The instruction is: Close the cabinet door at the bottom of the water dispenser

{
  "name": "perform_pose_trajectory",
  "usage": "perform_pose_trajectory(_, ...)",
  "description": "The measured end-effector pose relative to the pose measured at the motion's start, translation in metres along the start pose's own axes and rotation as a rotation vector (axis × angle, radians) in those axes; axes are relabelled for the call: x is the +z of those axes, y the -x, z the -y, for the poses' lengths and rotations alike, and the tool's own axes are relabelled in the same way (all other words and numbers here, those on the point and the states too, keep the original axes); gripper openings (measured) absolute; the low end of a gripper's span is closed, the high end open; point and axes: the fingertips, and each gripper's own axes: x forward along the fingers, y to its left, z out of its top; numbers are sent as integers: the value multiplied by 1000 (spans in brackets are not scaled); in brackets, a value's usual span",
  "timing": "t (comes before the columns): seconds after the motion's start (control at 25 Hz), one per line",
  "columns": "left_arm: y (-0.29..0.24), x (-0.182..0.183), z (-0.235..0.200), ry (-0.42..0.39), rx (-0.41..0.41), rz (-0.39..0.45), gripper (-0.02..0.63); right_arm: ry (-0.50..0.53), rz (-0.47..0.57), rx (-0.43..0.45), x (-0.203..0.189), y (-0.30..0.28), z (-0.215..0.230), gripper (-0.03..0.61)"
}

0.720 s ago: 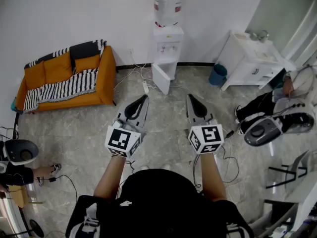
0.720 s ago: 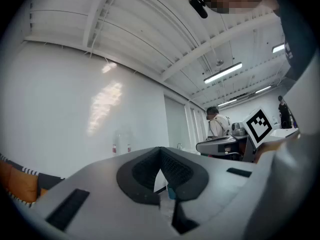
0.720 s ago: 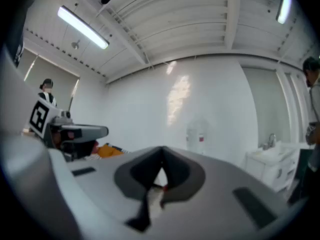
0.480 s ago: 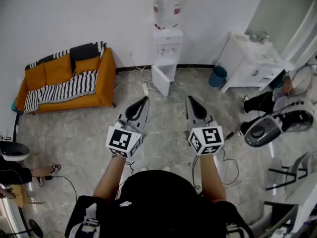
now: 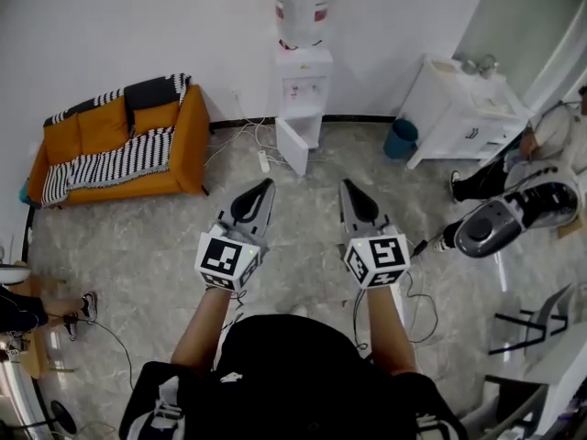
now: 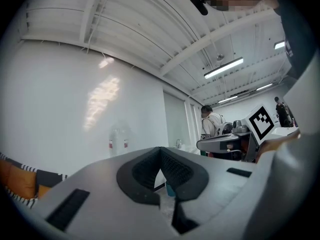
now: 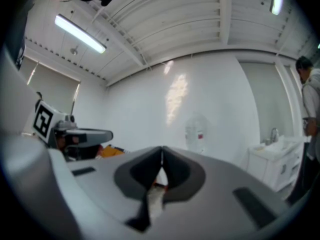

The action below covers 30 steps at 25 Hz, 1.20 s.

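The floor (image 5: 138, 246) bears a water dispenser (image 5: 303, 85) far ahead of the left claw (image 5: 267, 183) and an orange sofa (image 5: 115, 149) to that claw's left.

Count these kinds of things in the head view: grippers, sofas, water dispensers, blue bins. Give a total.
grippers: 2, the left gripper and the right gripper
sofa: 1
water dispenser: 1
blue bin: 1
Total: 5

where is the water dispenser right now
In the head view the dispenser stands at top centre against the wall, with the orange sofa to its left and the white sink unit to its right; its bottom door hangs open.
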Motion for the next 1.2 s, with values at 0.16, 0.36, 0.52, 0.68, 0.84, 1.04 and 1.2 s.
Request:
perform_pose_trajectory(0.16, -68, 7, -27, 36, 12, -52, 8, -26, -56, 21, 13, -57, 47, 34)
perform_pose_trajectory(0.36, -83, 1, -30, 38, 29, -53, 8, -23, -72, 48, 4, -68, 56, 34)
perform_pose_trajectory(0.52, -101, -3, -37, 36, 36, -54, 8, -20, -69, 50, 4, -84, 70, 34)
perform_pose_trajectory(0.68, -119, -6, -51, 41, 28, -50, 8, -18, -68, 51, 3, -106, 79, 34)
perform_pose_trajectory(0.84, -140, -13, -75, 42, 27, -49, 8, -8, -68, 47, 0, -138, 87, 34)
perform_pose_trajectory(1.04, -173, -24, -104, 42, 17, -52, 8, -7, -81, 42, -7, -179, 101, 34)
perform_pose_trajectory(1.2, -198, -28, -130, 54, 6, -45, 8, 0, -91, 42, -10, -212, 108, 34)
